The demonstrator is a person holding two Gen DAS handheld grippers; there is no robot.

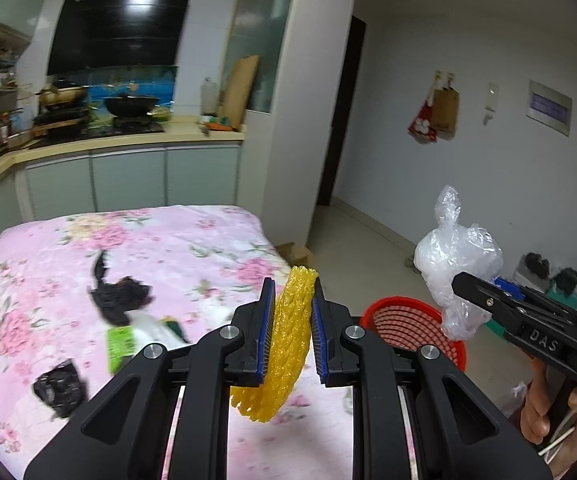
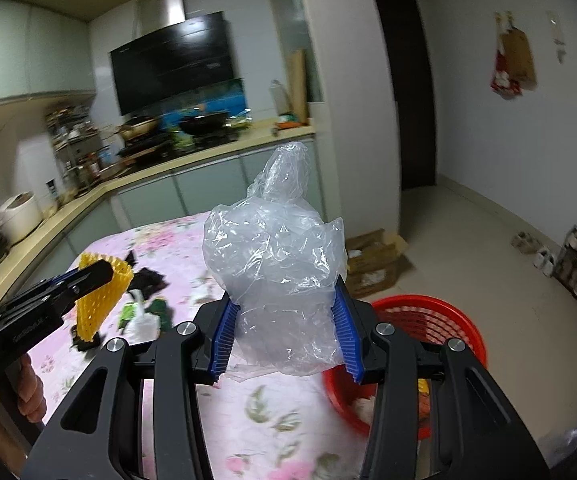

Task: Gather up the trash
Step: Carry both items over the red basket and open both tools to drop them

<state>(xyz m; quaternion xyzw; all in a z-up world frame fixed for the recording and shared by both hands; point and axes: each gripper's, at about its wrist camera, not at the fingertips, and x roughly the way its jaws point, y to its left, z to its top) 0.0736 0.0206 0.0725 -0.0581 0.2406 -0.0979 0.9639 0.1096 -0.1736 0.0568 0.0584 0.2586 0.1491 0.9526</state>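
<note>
Foam netting [image 1: 288, 336], yellow, sits pinched in the left gripper [image 1: 290, 330]; the right gripper [image 2: 288, 320] clamps a crumpled clear bag [image 2: 280, 276]. Red basket [image 2: 428, 320] waits at four o'clock beside the floral surface [image 1: 68, 248]. Light plastic may cling to the pads and miss the basket.

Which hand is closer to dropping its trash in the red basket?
Right. The right gripper holds the clear plastic bag nearest the red basket; the left gripper grips yellow foam netting over the table.

right claw arms hide most of the red basket [image 2: 440, 320].
</note>
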